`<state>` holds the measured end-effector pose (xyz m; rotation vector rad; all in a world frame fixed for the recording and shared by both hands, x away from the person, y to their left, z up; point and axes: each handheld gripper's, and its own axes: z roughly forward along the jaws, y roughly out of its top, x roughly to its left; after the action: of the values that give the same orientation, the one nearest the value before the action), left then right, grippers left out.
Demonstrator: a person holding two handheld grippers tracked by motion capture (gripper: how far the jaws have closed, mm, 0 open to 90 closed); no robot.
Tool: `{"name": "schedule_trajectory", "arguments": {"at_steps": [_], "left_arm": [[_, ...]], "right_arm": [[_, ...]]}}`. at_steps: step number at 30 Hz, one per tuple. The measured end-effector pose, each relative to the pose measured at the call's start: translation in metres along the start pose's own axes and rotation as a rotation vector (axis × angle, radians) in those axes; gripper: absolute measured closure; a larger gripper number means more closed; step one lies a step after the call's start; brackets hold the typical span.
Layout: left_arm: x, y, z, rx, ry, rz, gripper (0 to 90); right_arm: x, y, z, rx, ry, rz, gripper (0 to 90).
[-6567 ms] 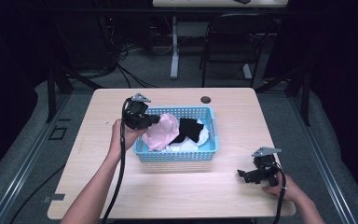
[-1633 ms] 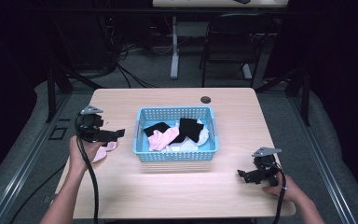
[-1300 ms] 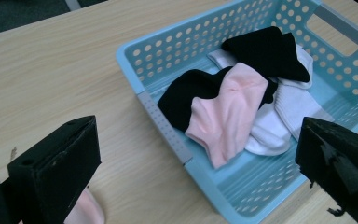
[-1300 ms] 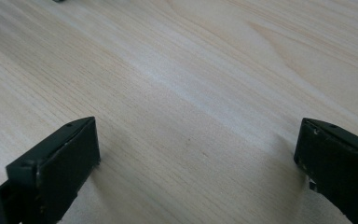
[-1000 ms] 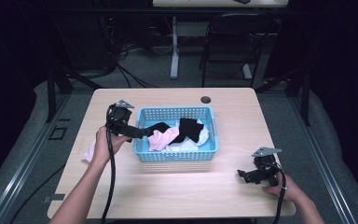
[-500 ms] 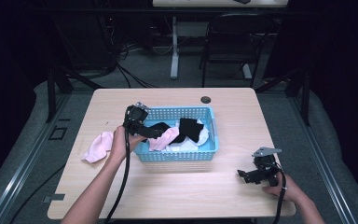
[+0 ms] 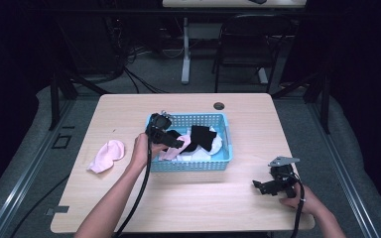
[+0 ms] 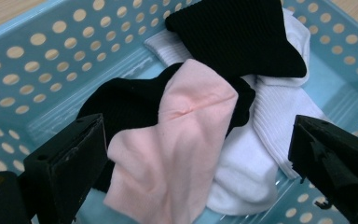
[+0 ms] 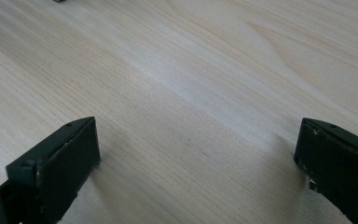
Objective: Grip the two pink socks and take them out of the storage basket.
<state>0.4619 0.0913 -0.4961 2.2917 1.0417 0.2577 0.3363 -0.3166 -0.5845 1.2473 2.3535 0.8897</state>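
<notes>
Left tool (image 7: 171, 142) hangs spread over the pink sock (image 8: 177, 154) (lying atop black socks (image 8: 135, 102)) inside the blue basket (image 7: 191, 167); right tool (image 7: 263, 186), likewise spread, rests on the table (image 7: 129, 106).

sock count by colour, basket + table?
Pink: 2, one pink sock on the table, one pink sock in the basket
Black: 2, a black sock on top, a black sock underneath
White: 1 white sock that I can tell apart; the white fabric may be more than one
Total: 5 visible; anything buried in the blue basket is hidden.
</notes>
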Motion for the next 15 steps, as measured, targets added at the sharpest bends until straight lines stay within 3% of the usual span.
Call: {"name": "schedule_trajectory", "arguments": {"at_steps": [9,15], "left_arm": [[-0.005,0.008,0.023,0.038,-0.015,0.017,8.9],[-0.004,0.01,0.035,0.064,-0.006,0.011,18.0]], "right_arm": [[0.0,0.0,0.0,0.0,0.0,0.0,0.0],[0.0,0.0,0.0,-0.001,0.002,0.001,0.0]]}}
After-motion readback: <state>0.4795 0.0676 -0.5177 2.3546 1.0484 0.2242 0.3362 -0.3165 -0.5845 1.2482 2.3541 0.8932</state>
